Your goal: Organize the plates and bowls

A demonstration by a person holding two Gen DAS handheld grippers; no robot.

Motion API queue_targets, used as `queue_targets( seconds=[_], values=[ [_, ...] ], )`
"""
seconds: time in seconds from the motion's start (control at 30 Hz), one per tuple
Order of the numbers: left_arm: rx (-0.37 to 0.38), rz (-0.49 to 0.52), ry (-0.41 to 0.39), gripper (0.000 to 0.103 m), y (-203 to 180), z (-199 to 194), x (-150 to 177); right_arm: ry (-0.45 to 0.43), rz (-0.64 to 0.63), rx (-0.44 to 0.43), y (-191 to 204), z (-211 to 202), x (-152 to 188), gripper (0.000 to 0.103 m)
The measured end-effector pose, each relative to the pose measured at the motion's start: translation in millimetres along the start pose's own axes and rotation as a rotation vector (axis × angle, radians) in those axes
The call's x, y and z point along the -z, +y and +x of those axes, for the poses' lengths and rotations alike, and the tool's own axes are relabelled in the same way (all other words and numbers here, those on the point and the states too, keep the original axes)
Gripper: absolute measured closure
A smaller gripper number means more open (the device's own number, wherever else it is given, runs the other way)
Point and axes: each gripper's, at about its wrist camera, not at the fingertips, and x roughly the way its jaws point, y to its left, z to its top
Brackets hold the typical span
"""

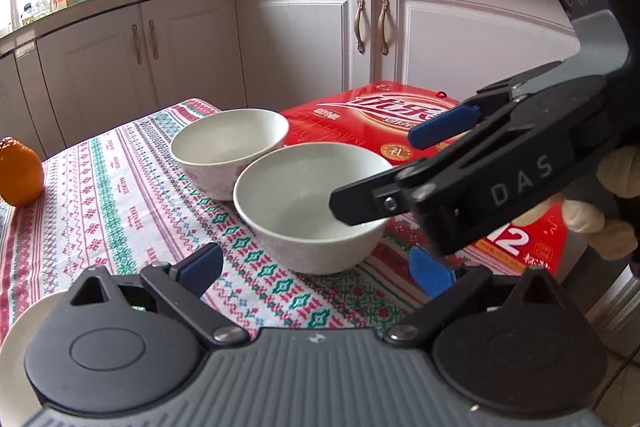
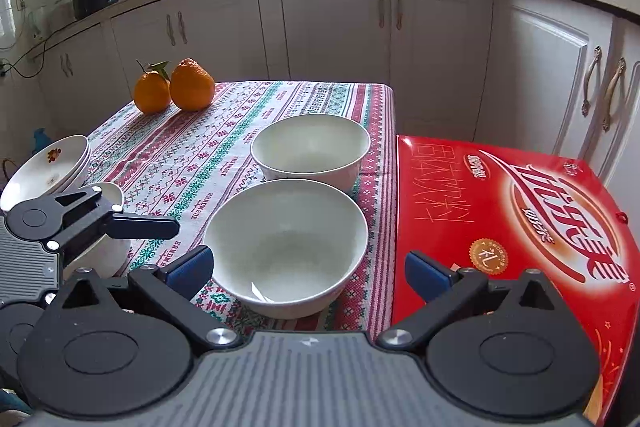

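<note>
Two white bowls stand side by side on the patterned tablecloth. The near bowl (image 1: pixel 308 203) (image 2: pixel 286 247) sits in front of the far bowl (image 1: pixel 228 147) (image 2: pixel 312 147). My left gripper (image 1: pixel 316 269) is open and empty, just short of the near bowl. My right gripper (image 2: pixel 308 273) is open and empty, its fingers on either side of the near bowl's front; in the left wrist view its fingers (image 1: pixel 360 207) reach over that bowl's right rim. A stack of flowered plates (image 2: pixel 48 167) lies at the table's left edge, with a white dish (image 2: pixel 106 247) beside it under the left gripper.
A red gift box (image 1: pixel 380 119) (image 2: pixel 516 219) lies right of the bowls, level with the table. Two oranges (image 2: pixel 174 87) sit at the far left corner; one also shows in the left wrist view (image 1: pixel 18 171). White kitchen cabinets (image 2: pixel 336 23) stand behind the table.
</note>
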Motion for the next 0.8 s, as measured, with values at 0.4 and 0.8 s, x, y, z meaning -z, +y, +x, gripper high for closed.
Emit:
queue_targets(
  seconds=[0.4, 0.8],
  values=[
    [0.008, -0.038, 0.001, 0.007, 3, 17, -2, 0.049, 0.015, -0.086, -16, 34, -15, 0.014],
    [0.014, -0.047, -0.002, 0.014, 5, 23, -6, 0.094, 0.050, -0.140, -25, 49, -20, 0.024]
  ],
)
